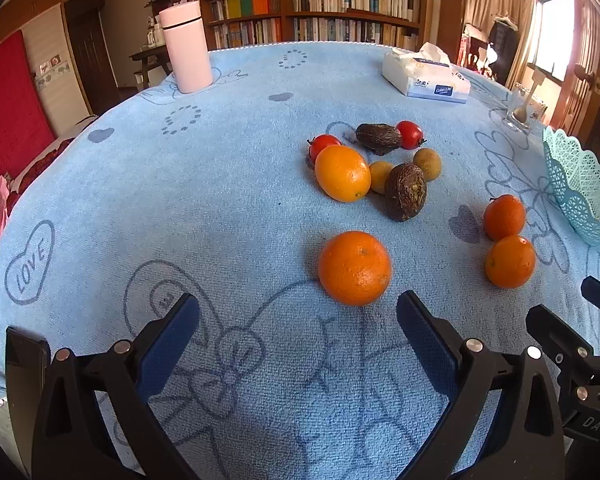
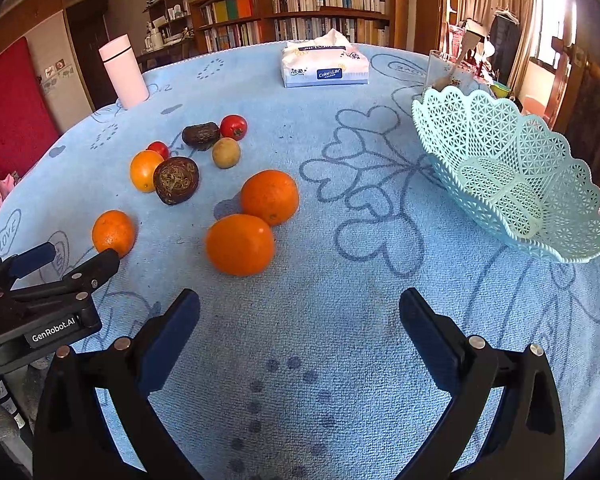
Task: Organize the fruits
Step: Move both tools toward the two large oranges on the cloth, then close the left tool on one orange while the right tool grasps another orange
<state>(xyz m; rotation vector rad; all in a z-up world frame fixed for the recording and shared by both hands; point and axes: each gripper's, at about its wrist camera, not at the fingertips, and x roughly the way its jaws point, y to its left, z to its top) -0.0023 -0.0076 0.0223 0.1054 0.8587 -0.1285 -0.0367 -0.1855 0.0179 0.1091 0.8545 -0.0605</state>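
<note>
1. Left claw [image 1: 298,320] is wide open w/ nothing in it, hovering low over the blue cloth [image 1: 180,200]. Left wrist view: an orange [image 1: 354,267] sits just ahead, between the finger tips but not touching either.
2. Further back there's a cluster: oval orange [image 1: 342,173], 2 tomatoes [image 1: 322,145] [image 1: 410,134], 2 dark wrinkly fruits [image 1: 405,191] [image 1: 378,138], 2 small yellowish ones [image 1: 380,176] [image 1: 428,164]. Most are touching or nearly.
3. Off to the right, 2 more oranges [image 1: 504,217] [image 1: 510,261] side by side, near the basket [image 1: 580,184] at the edge.
4. Right wrist view: right claw [image 2: 300,316] also wide open, empty, over bare cloth.
5. Orange pair [image 2: 240,244] [image 2: 269,197] sits ahead-left, touching each other. Basket [image 2: 512,176] is ahead-right, tilted, no fruit inside.
6. Left claw [image 2: 64,260] shows at far left w/ that orange [image 2: 113,233] right at its tip.
7. Bkgd: pink flask [image 2: 123,76], tissue pack [image 2: 325,68], glass [image 2: 444,70].
</note>
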